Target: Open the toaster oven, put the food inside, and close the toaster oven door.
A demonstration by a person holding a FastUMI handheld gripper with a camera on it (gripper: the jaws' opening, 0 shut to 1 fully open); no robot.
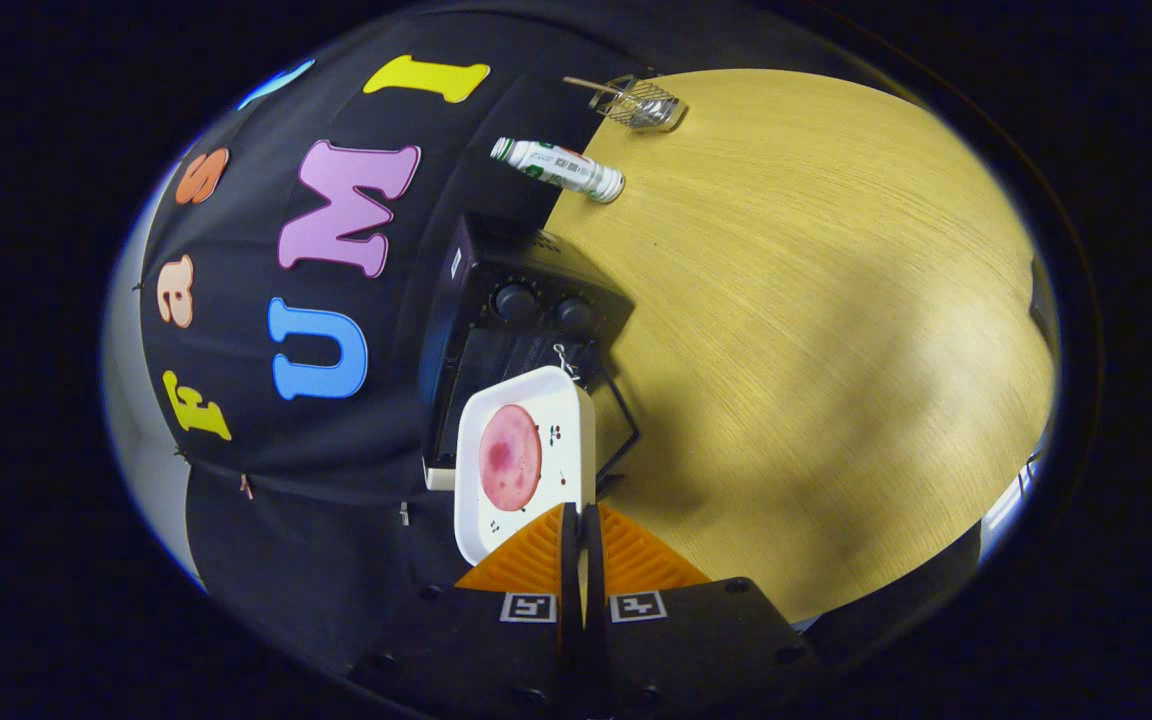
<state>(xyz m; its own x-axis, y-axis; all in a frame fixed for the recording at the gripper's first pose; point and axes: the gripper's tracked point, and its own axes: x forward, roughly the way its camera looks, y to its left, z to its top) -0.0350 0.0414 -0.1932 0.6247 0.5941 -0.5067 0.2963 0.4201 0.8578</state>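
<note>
- One claw [581, 520] was clamped on the rim of a white plate [526, 465] carrying a pink meat slice [509, 457].
- Just beyond, the toaster oven [516, 330] stood open on the counter [816, 350].
- Keeping the plate level while sliding it inside seemed wise.

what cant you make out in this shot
All in the gripper view:
- Toaster oven interior: hidden behind the white plate, too dark.
- Plate's near edge: covered by the hand-held gripper fingers pinching it.
- Bottle label: too small.
- Wire basket contents: too small and distorted.
- Knob settings: too dark.
</note>
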